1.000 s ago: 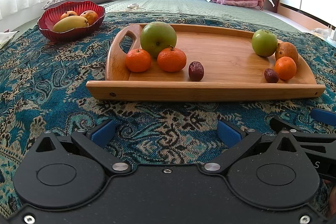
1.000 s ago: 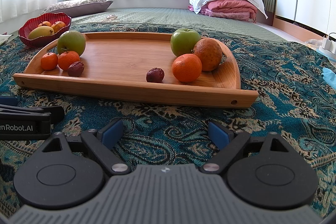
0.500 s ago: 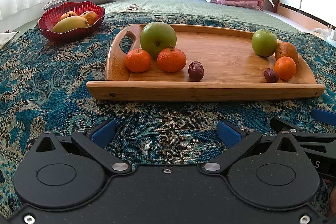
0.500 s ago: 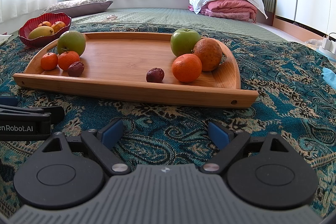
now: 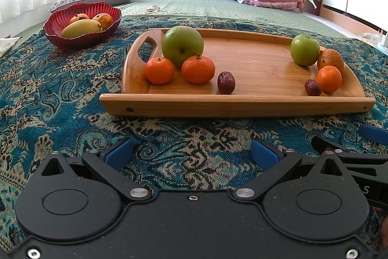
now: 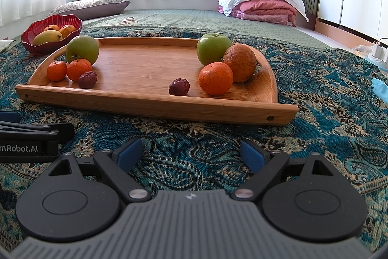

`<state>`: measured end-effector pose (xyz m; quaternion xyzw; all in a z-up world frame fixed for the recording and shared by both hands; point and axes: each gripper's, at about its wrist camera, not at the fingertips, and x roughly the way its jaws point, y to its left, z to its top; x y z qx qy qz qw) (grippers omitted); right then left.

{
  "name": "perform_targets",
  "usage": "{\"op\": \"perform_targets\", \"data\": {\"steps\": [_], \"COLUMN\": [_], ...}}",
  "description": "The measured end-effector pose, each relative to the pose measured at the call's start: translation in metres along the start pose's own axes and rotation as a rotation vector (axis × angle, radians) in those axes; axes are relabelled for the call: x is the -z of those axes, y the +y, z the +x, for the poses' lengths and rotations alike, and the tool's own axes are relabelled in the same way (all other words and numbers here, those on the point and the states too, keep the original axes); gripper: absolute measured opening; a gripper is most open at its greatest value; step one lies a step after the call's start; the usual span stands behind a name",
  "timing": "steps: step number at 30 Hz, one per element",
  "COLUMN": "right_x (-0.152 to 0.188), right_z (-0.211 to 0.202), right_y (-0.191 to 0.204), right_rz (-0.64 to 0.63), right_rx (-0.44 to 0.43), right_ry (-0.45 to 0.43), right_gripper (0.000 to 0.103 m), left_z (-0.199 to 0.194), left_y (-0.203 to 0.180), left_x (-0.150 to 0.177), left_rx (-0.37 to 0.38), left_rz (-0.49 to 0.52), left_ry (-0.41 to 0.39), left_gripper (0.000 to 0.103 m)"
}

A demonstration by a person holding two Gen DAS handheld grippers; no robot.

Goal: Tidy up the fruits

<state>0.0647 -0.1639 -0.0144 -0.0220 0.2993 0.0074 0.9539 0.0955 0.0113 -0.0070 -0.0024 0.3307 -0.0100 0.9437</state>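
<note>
A patterned blue cloth [image 5: 60,94] carries a wooden tray [image 5: 232,104]; left of the tray sits a red bowl [image 5: 80,38], on the tray lie apples, tangerines and dates, before the tray the left gripper [image 5: 191,153] and right gripper [image 6: 191,153] gape empty

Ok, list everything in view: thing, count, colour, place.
tray: 1, wooden, on the cloth
apples: 2, green, one at each tray end
tangerines: 3, orange, two at the left end, one at the right
dates: 2, dark red, near the tray's front edge
brown fruit: 1, right end
bowl: 1, red, left of the tray, holding yellow-orange fruit
cloth: 1, blue patterned
pillow: 1, behind the bowl
bedding: white and pink, back right
left gripper: open
right gripper: open
</note>
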Motion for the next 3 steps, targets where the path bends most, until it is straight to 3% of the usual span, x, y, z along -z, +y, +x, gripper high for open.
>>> {"op": "perform_targets", "data": {"steps": [3], "right_x": [-0.0005], "right_z": [-0.0002], "right_y": [-0.0004], "right_rz": [0.0], "right_rx": [0.0], "right_ry": [0.002], "right_gripper": [0.094], "left_z": [0.0003], "left_y": [0.0001], "left_x": [-0.0007], "left_rx": [0.0], "left_rz": [0.0], "left_ry": [-0.002], "left_gripper": [0.103]}}
